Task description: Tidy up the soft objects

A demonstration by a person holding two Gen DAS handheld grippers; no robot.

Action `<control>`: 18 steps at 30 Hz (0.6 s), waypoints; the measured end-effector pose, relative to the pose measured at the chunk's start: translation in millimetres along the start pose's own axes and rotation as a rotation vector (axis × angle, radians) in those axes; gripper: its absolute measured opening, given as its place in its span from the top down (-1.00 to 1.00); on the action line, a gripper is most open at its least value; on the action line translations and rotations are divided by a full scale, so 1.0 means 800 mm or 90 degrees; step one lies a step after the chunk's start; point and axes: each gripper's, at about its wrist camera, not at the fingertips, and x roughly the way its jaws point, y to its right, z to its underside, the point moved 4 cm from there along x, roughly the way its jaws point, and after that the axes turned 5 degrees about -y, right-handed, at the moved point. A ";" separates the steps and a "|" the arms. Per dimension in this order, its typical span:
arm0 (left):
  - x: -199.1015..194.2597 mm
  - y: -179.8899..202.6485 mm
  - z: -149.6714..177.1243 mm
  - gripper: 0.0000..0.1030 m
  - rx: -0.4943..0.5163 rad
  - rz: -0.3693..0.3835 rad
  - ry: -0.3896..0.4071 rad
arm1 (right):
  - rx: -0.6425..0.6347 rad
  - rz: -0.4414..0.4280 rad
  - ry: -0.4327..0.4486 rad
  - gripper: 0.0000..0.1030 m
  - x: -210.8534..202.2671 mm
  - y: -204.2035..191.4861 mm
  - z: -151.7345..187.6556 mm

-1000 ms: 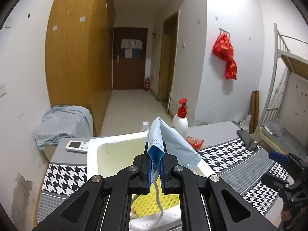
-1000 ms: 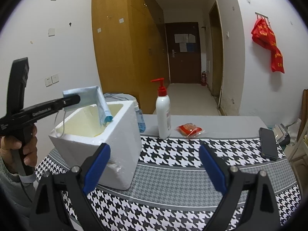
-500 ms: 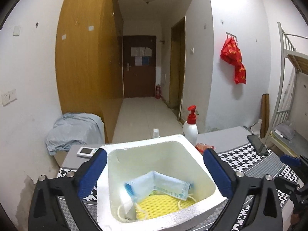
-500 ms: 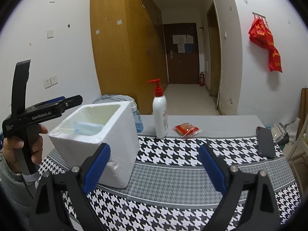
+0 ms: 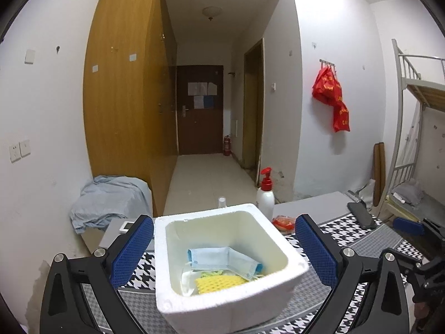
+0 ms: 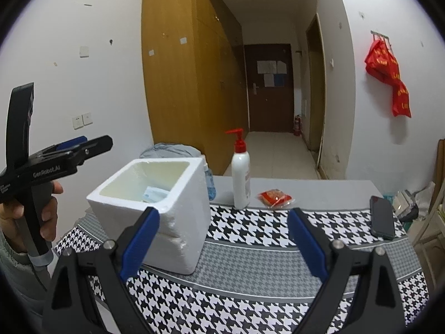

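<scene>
With the pale blue pleated face mask lying in the white foam box, both grippers gape empty; next, I judge, fetch the red packet at one o'clock.

White foam box on houndstooth tablecloth — holds blue face mask over yellow foam net; left gripper spread wide.

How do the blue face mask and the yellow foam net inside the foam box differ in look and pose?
The blue face mask is smooth pleated sheet, folded at an angle; the yellow foam net is an open mesh lying flatter. The mask sits on top and partly covers the net, which shows nearer the box's front wall. The mask has white ear loops; the net has none. Both lie loose at the bottom of the white foam box.
</scene>
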 end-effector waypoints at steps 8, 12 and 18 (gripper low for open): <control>-0.056 0.002 0.009 -0.98 -0.006 -0.011 0.033 | -0.007 -0.003 0.033 -1.00 -0.039 -0.014 -0.001; -0.082 0.009 0.016 -0.98 -0.007 -0.012 0.047 | -0.005 0.001 0.043 -1.00 -0.058 -0.021 0.004; -0.113 0.023 0.031 -0.98 -0.006 -0.025 0.061 | -0.010 0.007 0.053 -1.00 -0.085 -0.032 0.017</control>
